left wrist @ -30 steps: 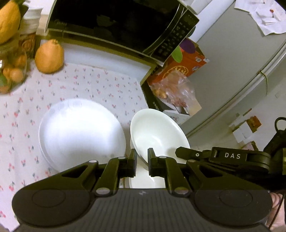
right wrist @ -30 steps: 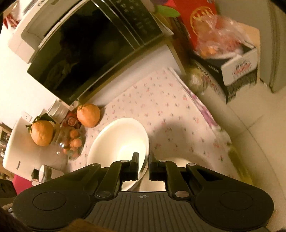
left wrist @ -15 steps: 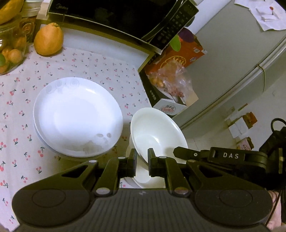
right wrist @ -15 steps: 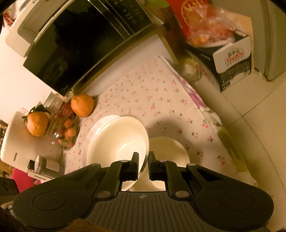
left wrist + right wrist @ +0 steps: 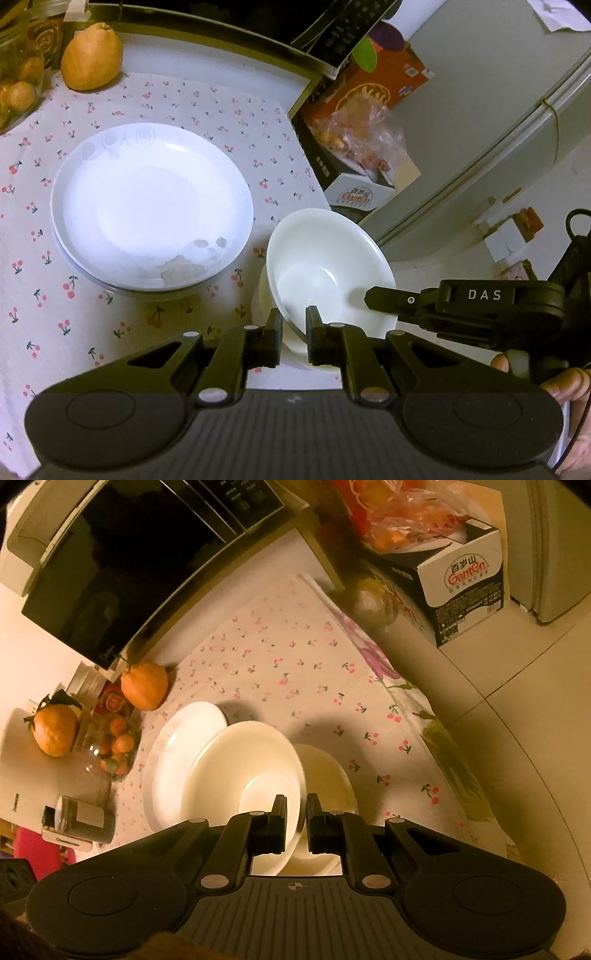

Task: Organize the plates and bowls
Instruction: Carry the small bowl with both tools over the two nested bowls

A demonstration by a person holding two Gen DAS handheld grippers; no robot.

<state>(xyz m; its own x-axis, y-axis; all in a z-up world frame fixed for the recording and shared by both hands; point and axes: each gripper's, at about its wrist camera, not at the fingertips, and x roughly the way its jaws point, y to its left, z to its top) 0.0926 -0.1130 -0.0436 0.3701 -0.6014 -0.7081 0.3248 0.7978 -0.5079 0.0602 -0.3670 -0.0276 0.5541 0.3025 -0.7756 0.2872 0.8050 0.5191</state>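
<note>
Above the cherry-print counter (image 5: 184, 92), your left gripper (image 5: 293, 325) and right gripper (image 5: 295, 808) both angle downward, each with jaws pinching a rim of the same white bowl (image 5: 325, 273). You hold it tilted over a second bowl (image 5: 328, 775), near the counter's edge. Beside them rests a stack of white plates (image 5: 151, 206), glossy and faintly patterned.

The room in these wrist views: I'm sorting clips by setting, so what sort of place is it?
Most likely a home kitchen or dining corner. A microwave stands at the back of a table under a cherry-print cloth, white plates and a bowl lie on it, and a refrigerator stands beside.
</note>
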